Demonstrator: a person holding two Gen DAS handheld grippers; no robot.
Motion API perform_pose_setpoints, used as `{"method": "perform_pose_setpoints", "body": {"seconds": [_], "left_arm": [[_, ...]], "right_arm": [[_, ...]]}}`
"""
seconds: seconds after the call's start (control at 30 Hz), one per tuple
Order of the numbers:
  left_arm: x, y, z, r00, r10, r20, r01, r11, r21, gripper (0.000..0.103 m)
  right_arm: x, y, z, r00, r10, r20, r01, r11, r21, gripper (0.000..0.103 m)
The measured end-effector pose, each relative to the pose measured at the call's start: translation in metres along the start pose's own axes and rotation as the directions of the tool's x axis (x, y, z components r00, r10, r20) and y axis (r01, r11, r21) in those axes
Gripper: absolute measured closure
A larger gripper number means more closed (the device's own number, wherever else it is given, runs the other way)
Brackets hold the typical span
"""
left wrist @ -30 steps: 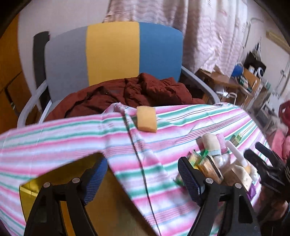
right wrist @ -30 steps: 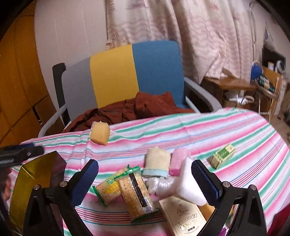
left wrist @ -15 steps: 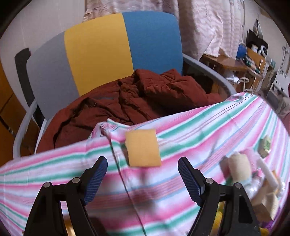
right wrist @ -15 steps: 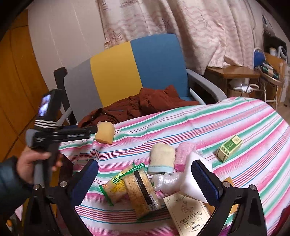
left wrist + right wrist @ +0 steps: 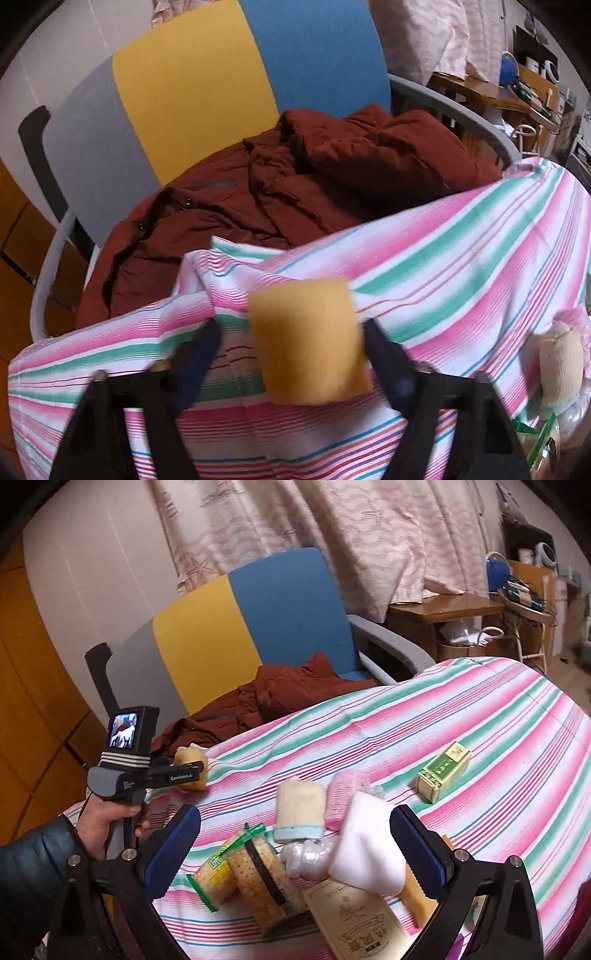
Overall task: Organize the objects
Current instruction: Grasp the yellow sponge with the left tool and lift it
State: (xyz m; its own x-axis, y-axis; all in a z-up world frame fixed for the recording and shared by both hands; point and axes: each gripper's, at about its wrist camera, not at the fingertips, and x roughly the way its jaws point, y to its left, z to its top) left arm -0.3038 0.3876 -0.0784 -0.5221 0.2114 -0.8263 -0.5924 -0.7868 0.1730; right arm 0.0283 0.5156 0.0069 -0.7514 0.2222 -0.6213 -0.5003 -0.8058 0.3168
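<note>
Left gripper (image 5: 291, 363) spread wide, its jaws flanking the soft yellow rectangular sponge block (image 5: 308, 339) without visible squeeze. The block lies at the far left edge of the table, on the pink, green and white striped cloth (image 5: 461, 266), just beside a raised fold.

Judged handling: light, compressible, not fragile or slippery. Take it across the two side faces, mid-height; a firm close should not harm it.

Obstacle: the cloth fold near the left jaw could get pinched along with the block. The rust-red jacket (image 5: 332, 177) on the chair behind lies beyond the table edge.

Right gripper (image 5: 295, 840) also spread, empty, hovering over the cluster of cracker packets (image 5: 255, 871), cream rolled towel (image 5: 300, 808) and white foam piece (image 5: 367, 845), well apart from the block.
</note>
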Motion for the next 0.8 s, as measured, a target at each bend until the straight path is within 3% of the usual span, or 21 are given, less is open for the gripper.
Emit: {"method": "perform_pose_setpoints", "body": {"seconds": [0.2,0.47,0.6,0.73,0.8], "left_arm": [[-0.019,-0.010,-0.009,0.998,-0.065,0.028,0.064,0.998,0.018,0.053],[-0.094,-0.018,-0.041,0.983,-0.153,0.104,0.154,0.988,-0.001,0.052],[-0.139,-0.015,-0.069,0.975,-0.179,0.131,0.183,0.983,-0.017,0.052],[-0.176,-0.004,-0.098,0.968,-0.193,0.159,0.203,0.978,-0.046,0.052],[-0.195,0.003,-0.114,0.965,-0.202,0.169,0.216,0.974,-0.064,0.052]], "right_arm": [[-0.001,-0.020,0.005,0.999,-0.038,0.016,0.037,0.997,0.075,0.000],[0.004,-0.034,0.007,0.999,-0.041,-0.011,0.042,0.990,0.137,0.000],[0.011,-0.027,0.005,0.998,0.040,-0.054,-0.034,0.994,0.106,0.000],[0.020,0.006,-0.005,0.982,0.143,-0.127,-0.148,0.988,-0.033,0.000],[0.026,0.021,-0.013,0.974,0.156,-0.166,-0.173,0.980,-0.096,0.001]]}}
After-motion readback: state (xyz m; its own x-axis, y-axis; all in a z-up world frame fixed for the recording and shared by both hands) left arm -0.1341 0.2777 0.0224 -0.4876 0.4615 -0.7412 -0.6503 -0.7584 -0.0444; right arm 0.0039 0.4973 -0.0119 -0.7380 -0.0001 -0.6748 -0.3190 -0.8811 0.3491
